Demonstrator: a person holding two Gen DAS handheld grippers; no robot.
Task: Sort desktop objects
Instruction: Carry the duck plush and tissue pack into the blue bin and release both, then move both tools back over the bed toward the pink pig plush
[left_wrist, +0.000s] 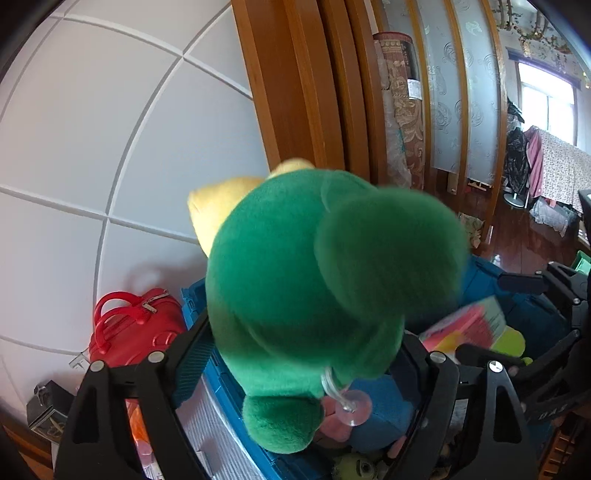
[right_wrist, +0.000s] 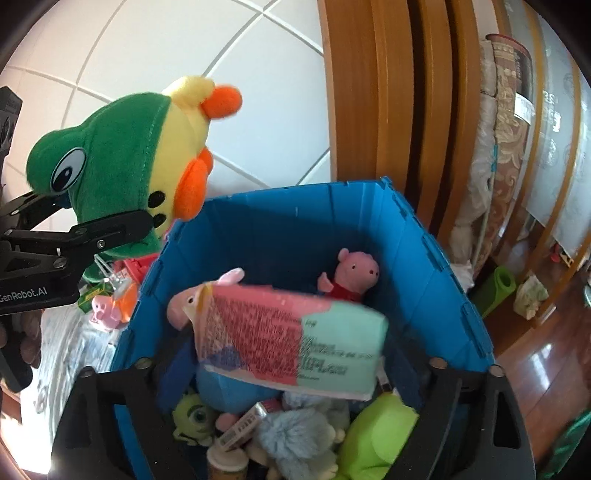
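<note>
The green-and-yellow plush duck in a frog hood (right_wrist: 122, 155), pinched by the left gripper (right_wrist: 92, 218) just beside the blue plastic crate (right_wrist: 436, 258), wanted carrying over its rim before release, while the right gripper (right_wrist: 288, 376), its fingers spread wide, let a pink-and-mint packet (right_wrist: 291, 339) fall inside.

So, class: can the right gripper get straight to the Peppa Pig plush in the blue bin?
Probably not straight: the pink-and-teal packet lies between the open right gripper and the Peppa Pig plush.
</note>
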